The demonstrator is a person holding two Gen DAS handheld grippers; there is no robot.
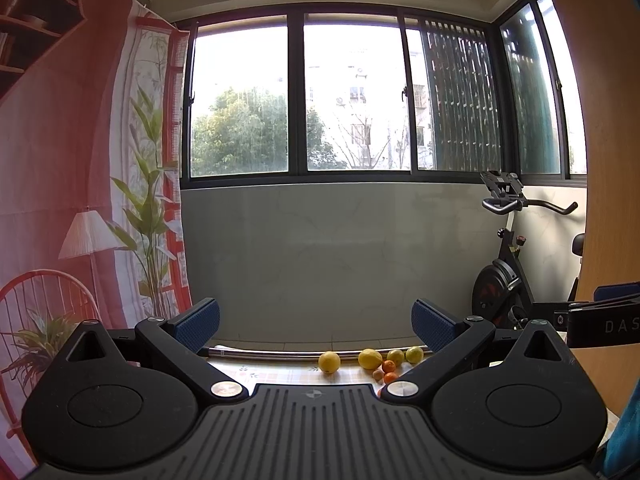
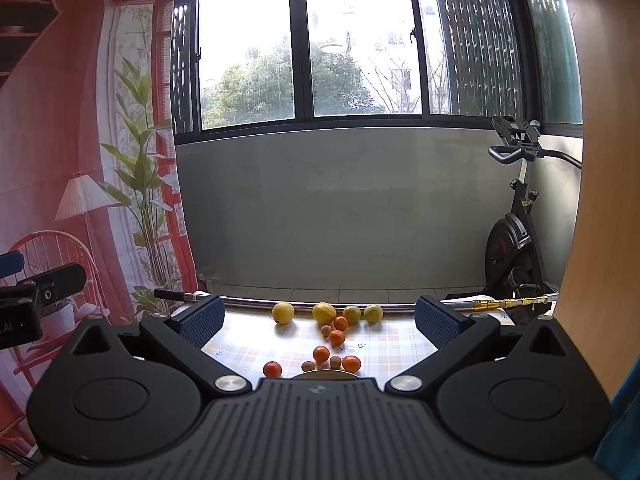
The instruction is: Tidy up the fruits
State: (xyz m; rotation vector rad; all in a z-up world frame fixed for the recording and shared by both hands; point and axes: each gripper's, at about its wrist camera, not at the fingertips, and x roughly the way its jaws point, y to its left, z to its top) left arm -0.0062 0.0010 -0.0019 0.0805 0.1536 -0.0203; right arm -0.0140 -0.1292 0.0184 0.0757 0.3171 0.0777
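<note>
Several yellow lemons (image 2: 283, 313) (image 1: 329, 362) lie in a row along the table's far edge. In front of them lie several small oranges (image 2: 321, 354) (image 1: 388, 366) and a few small brown fruits (image 2: 335, 362) scattered on the checked tablecloth (image 2: 248, 344). A round pale rim (image 2: 320, 375) peeks out just above the right gripper's body. My right gripper (image 2: 318, 322) stands open above the near part of the table, nothing between its fingers. My left gripper (image 1: 316, 326) is open too, held higher and further back, empty. Each gripper shows at the edge of the other's view.
A metal pole (image 2: 256, 301) lies along the table's far edge. Behind it stand a grey wall under windows, an exercise bike (image 2: 516, 240) at the right, and a printed curtain (image 2: 80, 160) at the left. A wooden panel (image 2: 608, 160) rises at the far right.
</note>
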